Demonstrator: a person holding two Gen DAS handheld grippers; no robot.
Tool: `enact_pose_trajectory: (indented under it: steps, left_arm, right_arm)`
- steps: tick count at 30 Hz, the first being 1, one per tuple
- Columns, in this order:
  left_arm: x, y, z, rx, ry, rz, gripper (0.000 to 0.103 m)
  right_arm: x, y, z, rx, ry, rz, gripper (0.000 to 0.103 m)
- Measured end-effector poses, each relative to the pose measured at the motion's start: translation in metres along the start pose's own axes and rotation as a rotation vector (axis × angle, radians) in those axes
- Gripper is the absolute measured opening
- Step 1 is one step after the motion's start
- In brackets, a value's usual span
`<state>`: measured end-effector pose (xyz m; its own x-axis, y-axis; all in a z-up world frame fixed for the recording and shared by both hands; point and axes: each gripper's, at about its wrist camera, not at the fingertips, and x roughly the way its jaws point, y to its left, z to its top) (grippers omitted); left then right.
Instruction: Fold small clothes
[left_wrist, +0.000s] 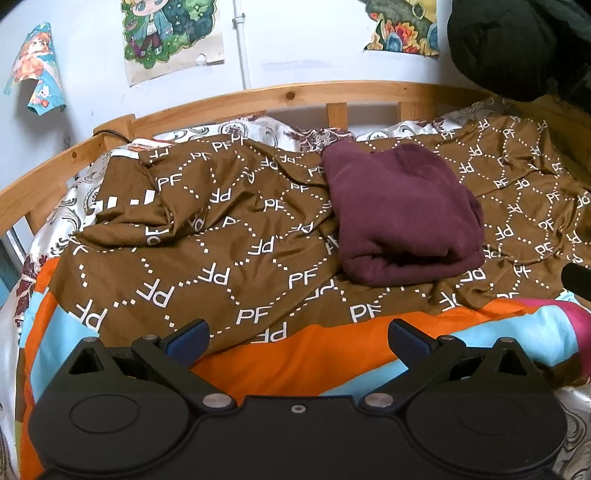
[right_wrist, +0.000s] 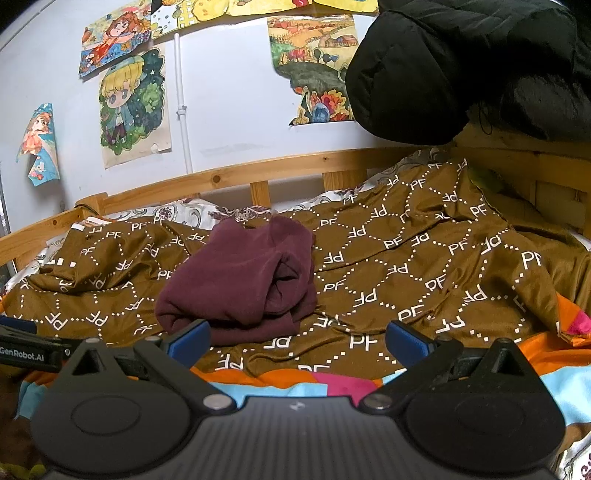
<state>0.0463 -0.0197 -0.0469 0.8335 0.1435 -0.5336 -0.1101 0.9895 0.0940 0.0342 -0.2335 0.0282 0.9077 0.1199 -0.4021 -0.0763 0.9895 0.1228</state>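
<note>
While folded, one maroon garment (left_wrist: 402, 218), two grippers.

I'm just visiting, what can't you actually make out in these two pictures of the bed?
- Folded maroon fleece garment: its type and underside are hidden by its own folds, in both views.
- Black puffy coat: cut off by the top and right edges, both views.
- Open left gripper in the right wrist view: only a black edge with a label shows at the left border.
- Open right gripper in the left wrist view: only a dark tip at the right edge.
</note>
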Motion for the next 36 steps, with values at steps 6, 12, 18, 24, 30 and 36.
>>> enact_pose_trajectory:
  steps: [6, 12, 18, 24, 30, 36]
  left_arm:
    - [-0.0019, -0.0021, 0.001, 0.026, -0.005, 0.006, 0.102]
    - [-0.003, -0.0038, 0.0017, 0.037, -0.007, 0.007, 0.102]
    - [-0.0025, -0.0039, 0.0016, 0.041, 0.0, 0.005, 0.102]
    - [-0.0024, -0.0044, 0.0017, 0.042, 0.004, 0.003, 0.102]
    - [-0.0014, -0.0047, 0.0014, 0.042, 0.013, -0.004, 0.102]
    - [-0.0018, -0.0045, 0.0014, 0.041, 0.015, -0.008, 0.102]
  right_arm:
    - [-0.0003, 0.0001, 0.0001, 0.002, -0.002, 0.0, 0.103]
    - [-0.0002, 0.0, 0.0001, 0.002, -0.002, 0.0, 0.103]
    - [-0.0004, 0.0004, -0.0002, 0.002, 0.0, -0.001, 0.103]
    - [0.0, 0.0, 0.0002, 0.002, -0.001, 0.0, 0.103]
    - [0.0002, -0.0001, -0.0012, 0.008, 0.006, -0.002, 0.103]
    - [0.0005, 0.0006, -0.0013, 0.01, 0.008, -0.003, 0.103]
